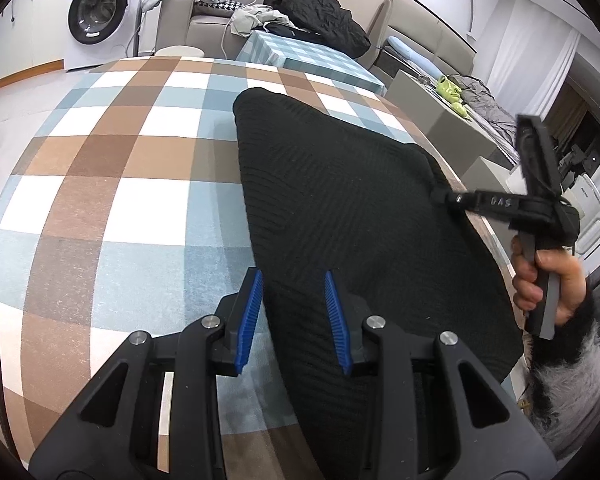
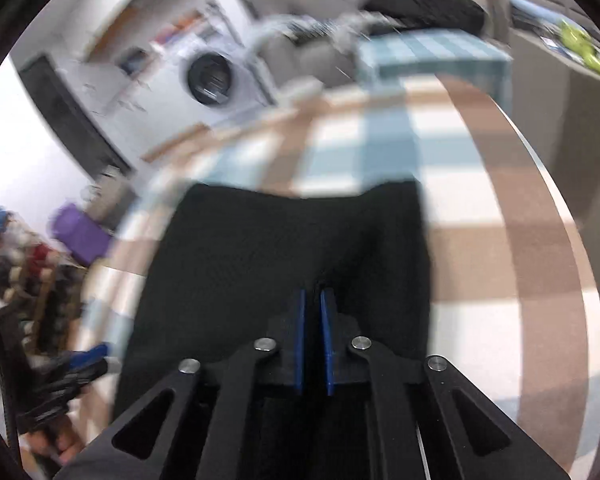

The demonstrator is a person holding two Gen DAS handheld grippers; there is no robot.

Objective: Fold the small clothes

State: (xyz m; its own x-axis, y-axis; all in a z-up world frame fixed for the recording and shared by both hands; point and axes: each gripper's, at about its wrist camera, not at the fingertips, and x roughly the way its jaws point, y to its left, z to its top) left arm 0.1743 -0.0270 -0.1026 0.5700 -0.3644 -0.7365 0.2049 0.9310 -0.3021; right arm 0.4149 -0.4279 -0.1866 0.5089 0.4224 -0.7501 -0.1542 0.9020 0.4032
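- Pinching only the right edge of the black knit garment (image 1: pixel 352 208), your right gripper (image 1: pixel 438 196) has its fingers nearly closed there; a thin bite could slip when you lift.
- Your left gripper (image 1: pixel 294 320) hangs with fingers apart astride the near edge, gripping nothing, so the fold may skew.
- The garment lies flat on the checked worktop (image 1: pixel 112 184), its right side close to the rim; pulling that way could drag it off.
- The right wrist view is blurred; haste risks bunching.

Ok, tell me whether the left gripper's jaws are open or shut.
Open: the left gripper shows a clear gap between its blue pads, straddling the black knit garment's edge without pinching it.
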